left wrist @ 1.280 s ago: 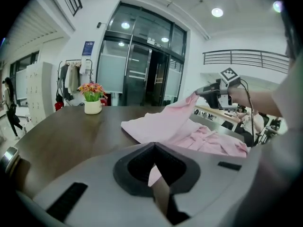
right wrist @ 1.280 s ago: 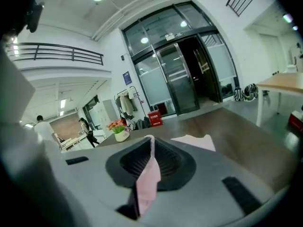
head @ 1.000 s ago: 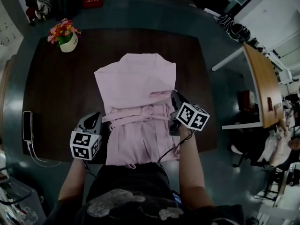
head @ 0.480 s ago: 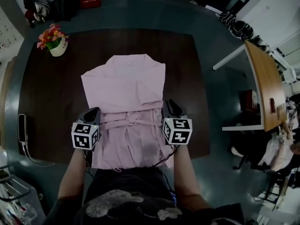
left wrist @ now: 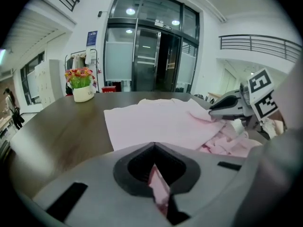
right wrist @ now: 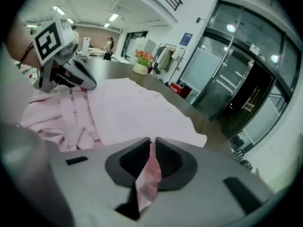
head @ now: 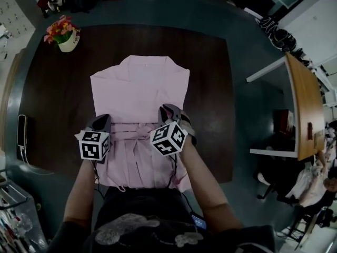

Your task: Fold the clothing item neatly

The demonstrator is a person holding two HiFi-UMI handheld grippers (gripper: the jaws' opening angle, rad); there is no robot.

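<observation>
- Pink garment (head: 139, 96) lies flat on dark table (head: 52, 99), hem at near edge.
- Left gripper (left wrist: 158, 193) clamped on waist fabric; right gripper (right wrist: 149, 169) pinches it too, jaws just closed further.
- Suggest moving both level, edges squared toward far collar.

Pink garment (head: 139, 88): pale, thin fabric, spread on dark bench (head: 52, 99), roughly centred. Collar end (head: 149, 60) farthest from person; upper half flat, smooth, near-rectangular outline. Waist ties (head: 131, 133) bunched and wrinkled across middle. Lower half creased lengthwise, narrower than upper half; hem (head: 138, 182) at near bench edge
</observation>
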